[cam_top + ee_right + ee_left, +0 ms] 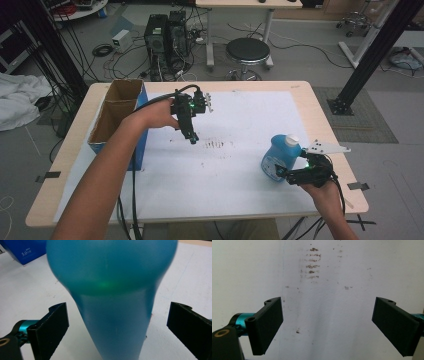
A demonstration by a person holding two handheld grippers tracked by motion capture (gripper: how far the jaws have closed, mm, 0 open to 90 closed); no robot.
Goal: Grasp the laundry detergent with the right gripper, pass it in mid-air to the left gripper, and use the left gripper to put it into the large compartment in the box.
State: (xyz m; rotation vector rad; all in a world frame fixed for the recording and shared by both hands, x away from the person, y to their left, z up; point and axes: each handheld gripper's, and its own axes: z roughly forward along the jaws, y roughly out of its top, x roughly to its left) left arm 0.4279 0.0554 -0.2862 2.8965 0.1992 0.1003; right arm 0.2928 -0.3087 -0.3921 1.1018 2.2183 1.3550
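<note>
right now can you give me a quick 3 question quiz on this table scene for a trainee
1. True or false: the right gripper is clamped on the blue bottle.
2. What lies between the open jaws of the left gripper? A) a cap B) a sponge C) bare white sheet with brown smudges
3. Which table edge does the cardboard box stand by, seen from the high view?

Key
1. False: the bottle's narrow part stands between the jaws, with a gap on each side.
2. C: the white sheet with brown smudges.
3. The left edge, towards the far corner.
</note>
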